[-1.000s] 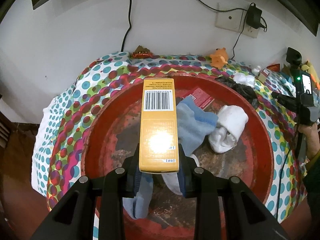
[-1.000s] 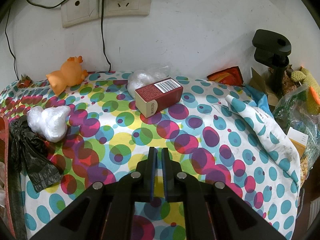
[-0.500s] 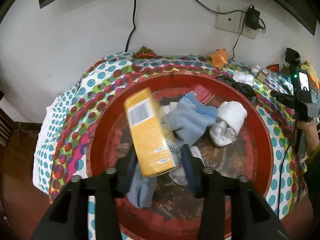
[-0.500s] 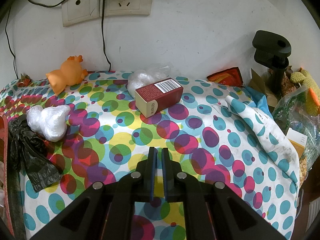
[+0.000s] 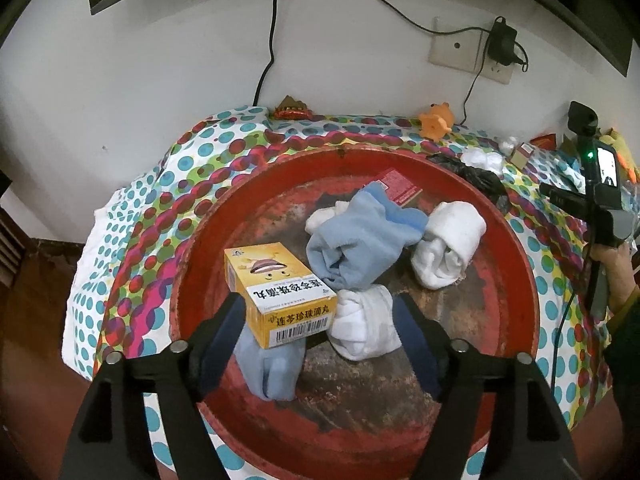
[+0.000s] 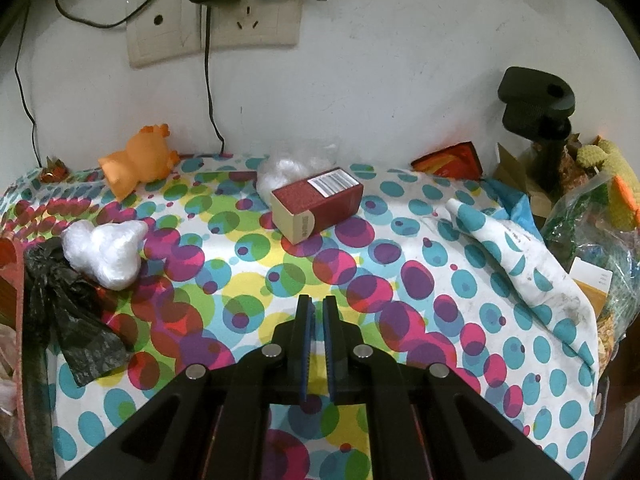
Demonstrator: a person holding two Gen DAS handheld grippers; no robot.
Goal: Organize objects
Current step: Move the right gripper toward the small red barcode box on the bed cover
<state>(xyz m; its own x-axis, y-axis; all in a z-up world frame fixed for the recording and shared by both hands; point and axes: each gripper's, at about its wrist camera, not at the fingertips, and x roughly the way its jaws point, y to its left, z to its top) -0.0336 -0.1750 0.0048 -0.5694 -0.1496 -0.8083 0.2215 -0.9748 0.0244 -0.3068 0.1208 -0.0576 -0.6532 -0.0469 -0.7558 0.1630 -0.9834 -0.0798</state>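
Observation:
My left gripper (image 5: 318, 312) is open above a big round red tray (image 5: 192, 264). A yellow medicine box (image 5: 280, 288) lies tilted in the tray on a light blue sock (image 5: 272, 364), free of the jaws. More blue socks (image 5: 356, 240), white socks (image 5: 448, 248) and a red packet (image 5: 400, 186) lie in the tray. My right gripper (image 6: 316, 304) is shut and empty, low over the dotted cloth. A maroon box (image 6: 316, 204) lies ahead of it.
On the dotted tablecloth (image 6: 400, 292) are an orange toy (image 6: 138, 164), a white plastic wad (image 6: 106, 252), a black bag (image 6: 68, 312) and a clear bag (image 6: 288, 166). Clutter and a black clamp (image 6: 536, 112) stand at the right. Wall sockets (image 6: 212, 20) with cables are behind.
My left gripper opened and let go of the yellow box, which tipped over and dropped into the tray onto the blue sock. The right gripper stayed in place.

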